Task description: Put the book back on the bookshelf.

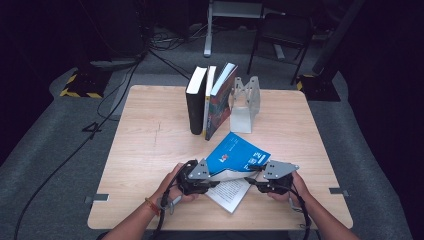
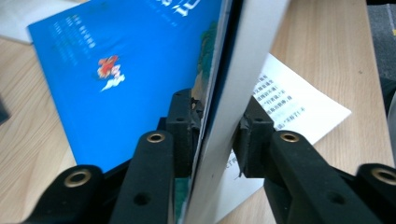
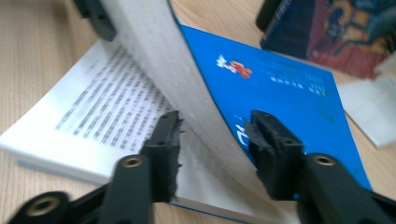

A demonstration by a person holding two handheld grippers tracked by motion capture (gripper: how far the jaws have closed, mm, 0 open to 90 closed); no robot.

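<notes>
The blue book (image 1: 235, 155) lay open near the front edge of the table (image 1: 150, 150), well in front of the row of standing books (image 1: 210, 100) and the metal bookend (image 1: 245, 102). The left gripper (image 1: 200, 176) was clamped on the raised front block of pages and cover, while the right gripper (image 1: 267, 175) had its jaws part open around the same curved block, not visibly pinching. The step appeared to be closing the book; next, both should fold that block down together.
</notes>
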